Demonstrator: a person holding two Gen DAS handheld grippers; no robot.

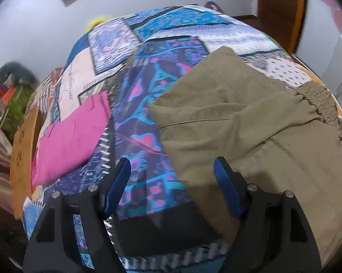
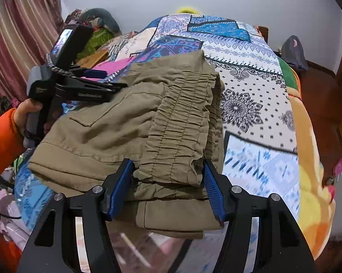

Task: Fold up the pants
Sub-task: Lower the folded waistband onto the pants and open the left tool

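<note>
The olive-khaki pants (image 1: 250, 122) lie folded in a thick stack on the patterned bedspread (image 1: 134, 104), elastic waistband (image 2: 182, 122) on top. My left gripper (image 1: 172, 173) is open and empty, hovering over the stack's left edge, its right finger above the cloth. It also shows in the right wrist view (image 2: 116, 86) at the stack's left side, held by a hand in an orange sleeve. My right gripper (image 2: 167, 173) is open, its jaws standing on either side of the bunched waistband end at the near edge. I cannot tell whether the pads touch the cloth.
A folded pink garment (image 1: 71, 136) lies on the bed left of the pants. Clothes are piled at the bed's far left (image 2: 96, 22). Striped curtain (image 2: 18, 36) on the left, wooden headboard edge (image 1: 23, 150), a dark bag (image 2: 292, 50) on the floor at right.
</note>
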